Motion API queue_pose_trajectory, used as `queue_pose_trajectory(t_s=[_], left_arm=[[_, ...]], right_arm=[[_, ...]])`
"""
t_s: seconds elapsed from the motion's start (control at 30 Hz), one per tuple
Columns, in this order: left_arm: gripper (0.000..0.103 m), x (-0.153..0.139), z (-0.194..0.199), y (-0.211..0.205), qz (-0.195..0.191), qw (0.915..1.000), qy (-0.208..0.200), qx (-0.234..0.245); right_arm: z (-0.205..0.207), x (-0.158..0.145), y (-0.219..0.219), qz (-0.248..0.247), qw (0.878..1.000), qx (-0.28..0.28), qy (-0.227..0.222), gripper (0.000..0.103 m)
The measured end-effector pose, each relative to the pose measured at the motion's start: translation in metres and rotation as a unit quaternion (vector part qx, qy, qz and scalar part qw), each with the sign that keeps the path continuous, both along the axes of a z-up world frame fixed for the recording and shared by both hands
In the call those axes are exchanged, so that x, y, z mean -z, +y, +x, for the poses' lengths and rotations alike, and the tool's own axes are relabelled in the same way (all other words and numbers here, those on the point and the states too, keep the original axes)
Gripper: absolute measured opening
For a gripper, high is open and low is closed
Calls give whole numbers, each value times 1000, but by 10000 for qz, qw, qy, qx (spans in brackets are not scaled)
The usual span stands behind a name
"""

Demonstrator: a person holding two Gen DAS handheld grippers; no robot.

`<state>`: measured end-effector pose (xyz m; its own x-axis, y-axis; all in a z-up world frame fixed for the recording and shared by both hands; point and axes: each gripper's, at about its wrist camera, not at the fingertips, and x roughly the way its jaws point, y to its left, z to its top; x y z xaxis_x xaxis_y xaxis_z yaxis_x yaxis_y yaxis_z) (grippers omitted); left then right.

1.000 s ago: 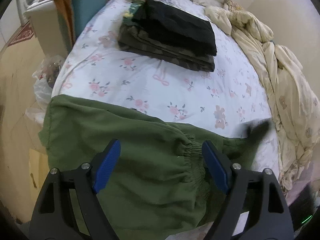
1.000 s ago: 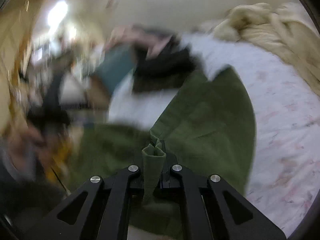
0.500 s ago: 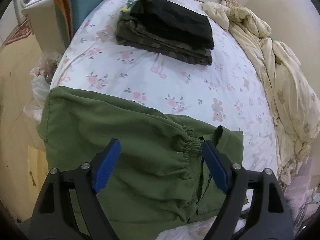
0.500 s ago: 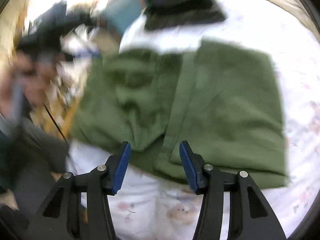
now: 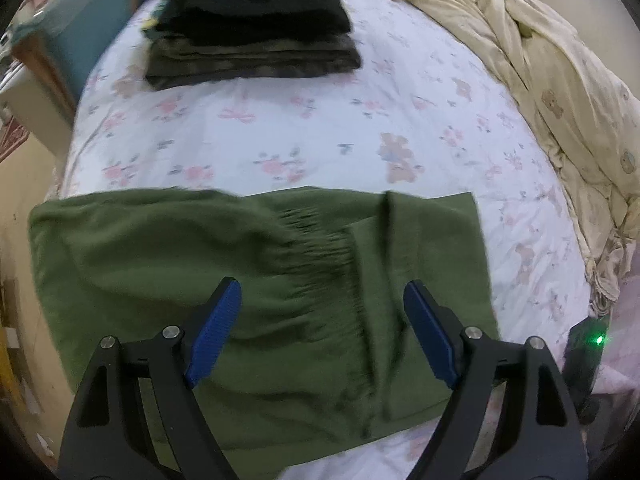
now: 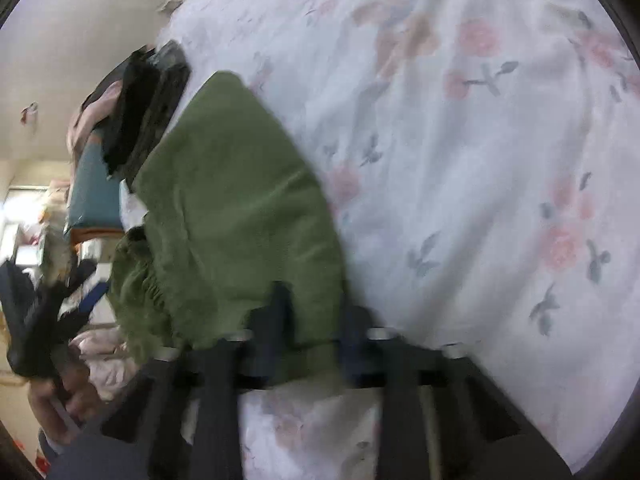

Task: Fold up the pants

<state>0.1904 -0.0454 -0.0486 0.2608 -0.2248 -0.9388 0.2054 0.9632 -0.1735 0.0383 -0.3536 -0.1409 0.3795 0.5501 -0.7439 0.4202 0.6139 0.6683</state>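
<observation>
Step in hand: next fold of the green pants [image 5: 256, 292]; by the look of it, the right-hand end gets taken up for carrying over.
How to do it well: pinch both layers of the doubled edge, not just the top one; lift low and carry straight across so the edges meet square; keep the elastic waistband [image 5: 320, 256] flat rather than bunched.
Pants, location: near edge of the bed [image 5: 320, 136], spread crosswise on the flowered sheet, left end reaching the mattress edge, right end already doubled over on itself.
Left gripper [image 5: 322, 328]: jaws spread wide, hovering above the waistband area; blue pads [image 5: 216, 328] either side, nothing between them, no contact with the cloth visible.
Right gripper [image 6: 310, 334]: jaws closing, gap now narrow; the edge of the pants [image 6: 240, 216] lies between them; blur hides whether the pads already press on it.
Folded stack [image 5: 256, 28]: dark garments at the far side of the bed, well apart from the pants.
Quilt [image 5: 540, 80]: cream, heaped along the right side.
</observation>
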Motion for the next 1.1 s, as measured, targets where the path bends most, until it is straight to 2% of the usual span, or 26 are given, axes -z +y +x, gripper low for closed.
queue_pose_trajectory(t_s=[0.07,0.13,0.17,0.2,0.23,0.3,0.37,0.47,0.53,0.57,0.6,0.63,0.67,0.7,0.73,0.8,0.97,1.1], left_arm=[[81,3,7,-25,-9,9998,210,66],[81,16,16,-54,-185,9963,839,-5],[81,24,20,-72,-397,9917,1223,-30],[81,27,21,-87,-536,9893,1354,13],[81,28,21,-109,-509,9899,1318,143],[81,33,21,-153,-140,9921,1099,591],[81,50,28,-182,175,9895,1226,745],[81,79,36,-202,504,9831,1575,787],[81,91,38,-212,1040,9793,1497,881],[80,94,39,-214,1144,9774,1484,975],[74,95,38,-216,1258,9758,1420,1087],[54,95,37,-215,1347,9747,1373,1143],[42,95,36,-213,1405,9733,1368,1192],[20,94,34,-209,1435,9721,1381,1236],[9,92,33,-205,1426,9714,1388,1298],[5,77,30,-191,1258,9724,1303,1468],[4,10,23,-150,791,9804,840,1596],[4,-46,31,-98,527,9857,492,1520]], right_arm=[[1,-1,-2,27,10000,-31,-77,6],[3,-16,2,-107,9988,-239,-405,5],[0,-23,3,-176,9977,-316,-574,5],[-1,-25,3,-190,9971,-353,-645,5],[-2,-26,2,-165,9968,-359,-690,5],[-6,-28,2,-152,9957,-451,-796,5],[-4,-35,10,-280,9927,-649,-973,5],[-5,-53,23,-450,9835,-1040,-1413,5],[-3,-55,29,-384,9803,-1193,-1528,4],[-3,-57,31,-330,9788,-1240,-1593,4],[-3,-59,32,-281,9775,-1261,-1665,4],[-2,-63,33,-238,9756,-1292,-1760,4],[-2,-68,36,-202,9722,-1365,-1890,4],[-1,-71,40,-176,9694,-1416,-1996,4],[-1,-75,44,-195,9665,-1487,-2082,4],[0,-82,53,-141,9602,-1641,-2258,4],[-4,-116,76,0,9367,-1957,-2903,4],[0,-141,110,140,9211,-2226,-3190,4]])
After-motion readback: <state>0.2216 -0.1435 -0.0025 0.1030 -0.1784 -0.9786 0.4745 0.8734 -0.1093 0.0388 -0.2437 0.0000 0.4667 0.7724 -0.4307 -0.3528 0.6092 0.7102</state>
